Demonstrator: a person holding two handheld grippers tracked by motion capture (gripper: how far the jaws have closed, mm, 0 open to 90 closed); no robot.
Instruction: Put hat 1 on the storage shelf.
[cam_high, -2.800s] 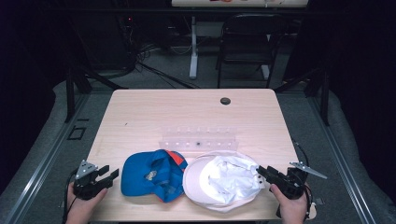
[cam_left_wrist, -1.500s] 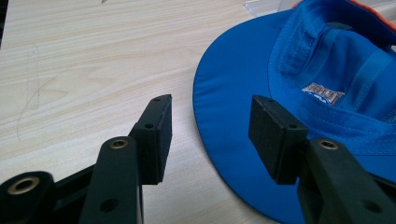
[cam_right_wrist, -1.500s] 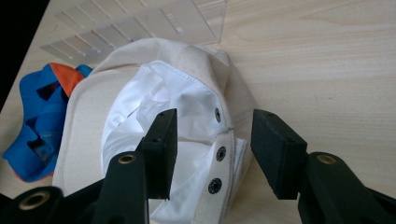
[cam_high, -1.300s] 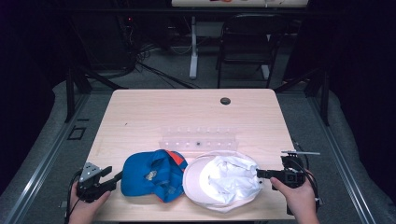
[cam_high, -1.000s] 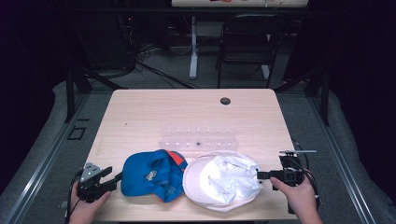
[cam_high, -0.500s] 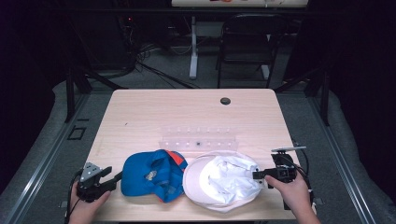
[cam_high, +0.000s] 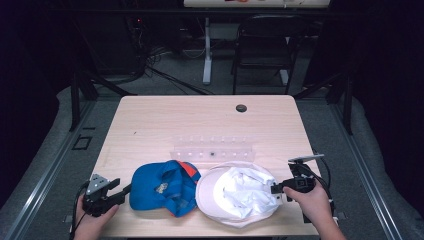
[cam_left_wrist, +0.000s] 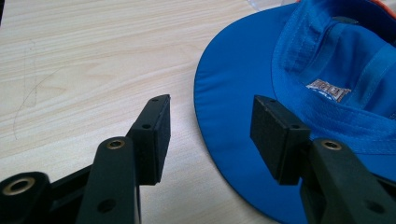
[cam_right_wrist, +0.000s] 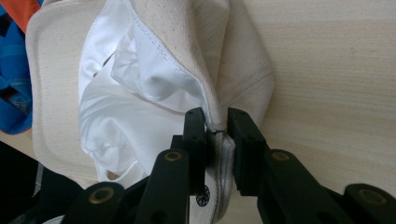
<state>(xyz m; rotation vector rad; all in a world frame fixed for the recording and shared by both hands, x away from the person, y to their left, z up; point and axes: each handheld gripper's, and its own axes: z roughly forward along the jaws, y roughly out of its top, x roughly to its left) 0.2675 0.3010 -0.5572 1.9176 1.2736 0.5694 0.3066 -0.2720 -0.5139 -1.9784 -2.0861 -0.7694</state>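
High view puts both hats along the near edge of the worktop (cam_high: 150, 130), side by side and touching, each lying crown down with its inside facing up. At the near left, the left gripper (cam_high: 117, 192) rests low at the worktop's edge, pointing right at the blue cap (cam_high: 162, 187). Its fingers (cam_left_wrist: 152, 135) stand spread apart, holding nothing; in the left gripper view the cap's brim edge lies just ahead of them, the right finger over the brim and the left finger over bare wood. That looks like a line-up to pinch the brim, not yet begun.

At the near right, the right gripper (cam_high: 275, 189) has its fingers (cam_right_wrist: 196, 135) closed on the white hat (cam_high: 235, 197), pinching the hat's right rim where the cream fabric folds over the white lining. The grip on the edge rather than the crown probably serves to lift or turn the hat without crushing it.

Farther back, a clear strip (cam_high: 212, 150) lies across the middle, just beyond the hats. A small dark round spot (cam_high: 241, 108) sits near the far edge.
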